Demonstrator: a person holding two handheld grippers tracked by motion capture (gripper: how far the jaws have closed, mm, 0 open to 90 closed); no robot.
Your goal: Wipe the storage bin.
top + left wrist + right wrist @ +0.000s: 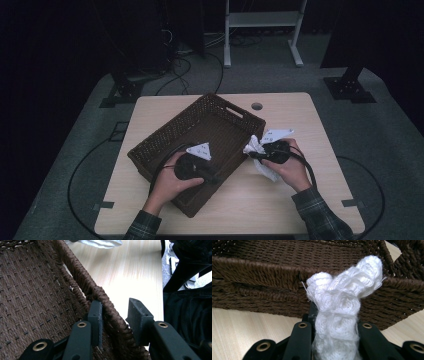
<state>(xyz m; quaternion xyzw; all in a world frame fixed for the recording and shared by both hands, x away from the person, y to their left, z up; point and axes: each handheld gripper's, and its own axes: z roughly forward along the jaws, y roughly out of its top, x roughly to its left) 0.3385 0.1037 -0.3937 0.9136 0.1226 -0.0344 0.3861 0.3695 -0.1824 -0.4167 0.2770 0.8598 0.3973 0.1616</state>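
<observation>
1. Landmark: brown wicker basket (200, 145) set at an angle mid-table (150, 112).
2. Left gripper (216, 176) straddles the basket's near-right wall, one jaw inside, one outside. The inner pad sits against the weave; the outer one stands a little off it, so whether it truly clamps the rim I cannot tell.
3. Right gripper (253, 154) is just outside the basket's right wall, jaws closed on a bunched white knitted cloth (342, 315); the cloth's tip pokes up to about rim height, the rest hangs below the hand.
4. Progress, judged: cloth picked up and brought to the basket, not yet inside; basket interior looks empty.
5. Left: carry the cloth over the rim, release it inside, then let go of the basket.
</observation>
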